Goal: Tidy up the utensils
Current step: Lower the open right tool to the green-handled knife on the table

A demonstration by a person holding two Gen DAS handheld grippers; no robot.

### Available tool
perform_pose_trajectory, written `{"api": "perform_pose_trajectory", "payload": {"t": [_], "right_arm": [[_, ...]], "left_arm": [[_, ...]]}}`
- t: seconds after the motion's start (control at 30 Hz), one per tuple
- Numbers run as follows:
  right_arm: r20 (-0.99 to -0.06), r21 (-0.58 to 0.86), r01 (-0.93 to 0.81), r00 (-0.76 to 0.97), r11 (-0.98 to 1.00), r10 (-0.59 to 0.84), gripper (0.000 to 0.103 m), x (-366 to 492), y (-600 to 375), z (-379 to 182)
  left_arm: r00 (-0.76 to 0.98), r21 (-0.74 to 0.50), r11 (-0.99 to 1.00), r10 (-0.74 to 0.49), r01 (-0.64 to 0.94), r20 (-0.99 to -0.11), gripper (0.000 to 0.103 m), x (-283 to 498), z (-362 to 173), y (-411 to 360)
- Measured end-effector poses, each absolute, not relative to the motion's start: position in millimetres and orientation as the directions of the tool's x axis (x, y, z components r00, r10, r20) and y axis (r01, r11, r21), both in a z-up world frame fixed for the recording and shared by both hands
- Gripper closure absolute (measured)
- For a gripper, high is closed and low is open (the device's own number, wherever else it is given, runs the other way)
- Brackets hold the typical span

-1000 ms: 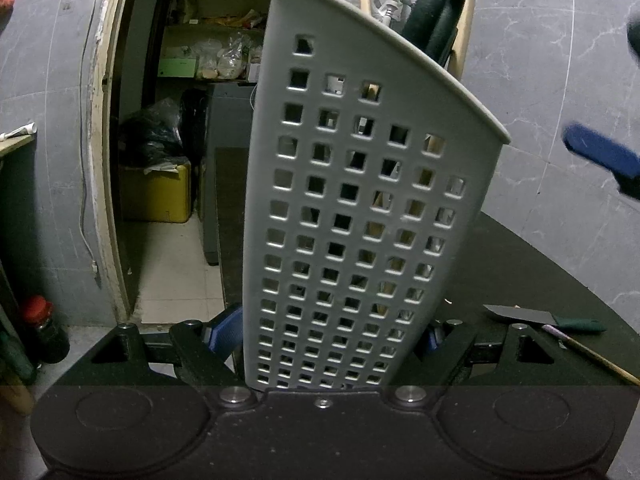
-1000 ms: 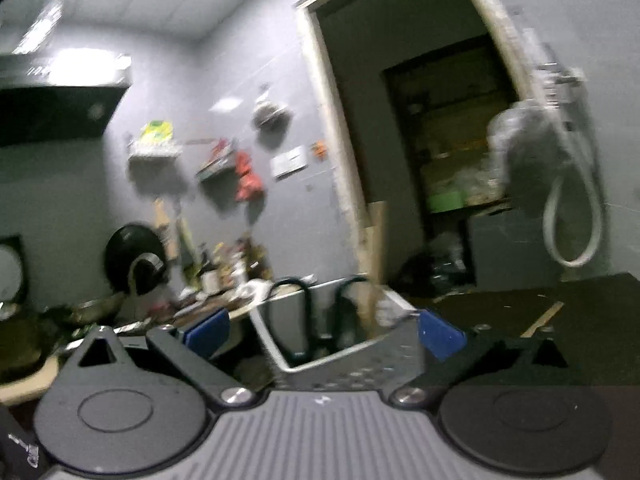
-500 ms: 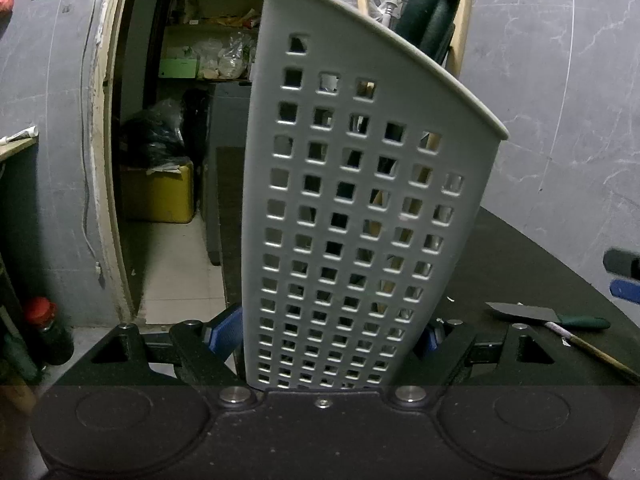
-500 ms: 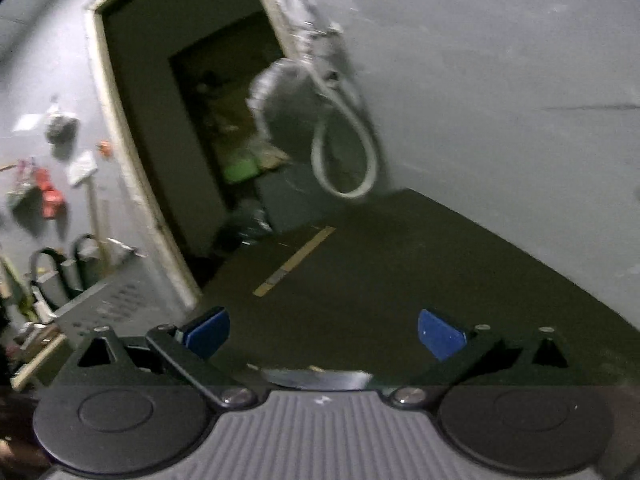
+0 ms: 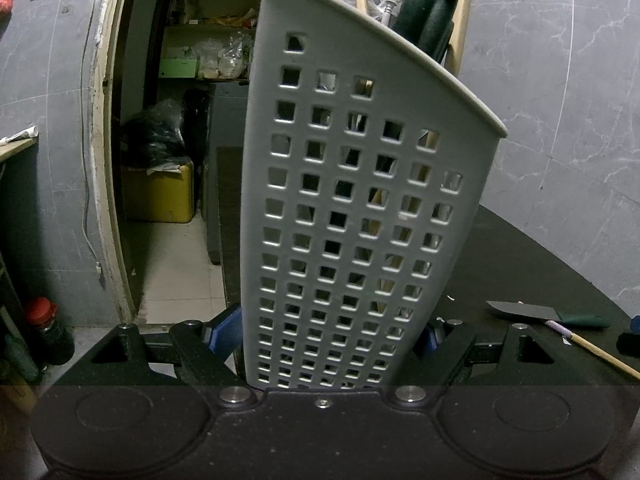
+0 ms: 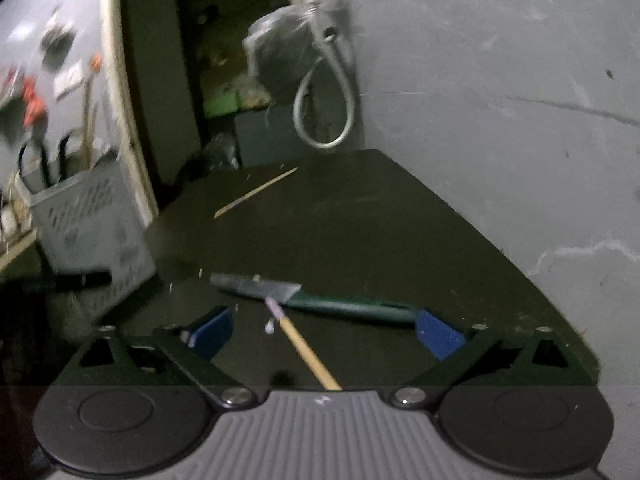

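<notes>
My left gripper [image 5: 328, 336] is shut on the foot of a grey perforated utensil holder [image 5: 352, 208], its blue pads pressing both sides. Dark handles and wooden sticks [image 5: 432, 8] stand in the holder. In the right wrist view the holder [image 6: 92, 220] stands at the left edge of the dark table [image 6: 360, 220]. My right gripper [image 6: 325, 332] hovers low over a green-handled knife [image 6: 352, 306] and a chopstick [image 6: 298, 340]. Its jaws are closing, the chopstick runs between them, and the pads touch nothing. The knife [image 5: 520, 311] also lies right of the holder.
A second chopstick [image 6: 256, 192] lies farther back on the table. A grey hose loop [image 6: 324, 112] hangs on the wall behind. Left of the holder an open doorway shows a yellow box [image 5: 158, 192], and a red-capped bottle [image 5: 48, 332] stands on the floor.
The right wrist view has swung from the room's far wall down onto the table, bringing knife and chopstick between its fingers. The left gripper and holder have not moved.
</notes>
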State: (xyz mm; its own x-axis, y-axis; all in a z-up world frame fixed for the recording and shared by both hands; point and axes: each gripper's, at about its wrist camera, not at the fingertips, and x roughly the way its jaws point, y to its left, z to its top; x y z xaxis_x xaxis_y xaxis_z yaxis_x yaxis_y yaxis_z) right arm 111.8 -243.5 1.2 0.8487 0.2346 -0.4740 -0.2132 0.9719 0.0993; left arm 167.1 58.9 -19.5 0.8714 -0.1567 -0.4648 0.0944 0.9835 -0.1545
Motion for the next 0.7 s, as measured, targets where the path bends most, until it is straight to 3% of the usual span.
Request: {"api": "perform_pose_trajectory", "payload": {"t": [0.27, 0.5, 0.7], "right_arm": [[-0.509, 0.103, -0.233, 0.823, 0.967, 0.253, 0.044, 116.7, -237.4, -4.9], [-0.523, 0.106, -0.23, 0.814, 0.967, 0.251, 0.087, 122.1, -237.5, -15.7], [-0.495, 0.133, -0.269, 0.816, 0.954, 0.299, 0.096, 140.0, -225.7, -19.8]], "left_arm": [[0.871, -0.157, 0.983, -0.158, 0.095, -0.465, 0.019, 167.2, -19.2, 58.3], [0.871, -0.158, 0.983, -0.158, 0.094, -0.465, 0.019, 168.3, -19.6, 59.0], [0.871, -0.155, 0.984, -0.155, 0.092, -0.467, 0.019, 168.7, -20.0, 58.9]]}}
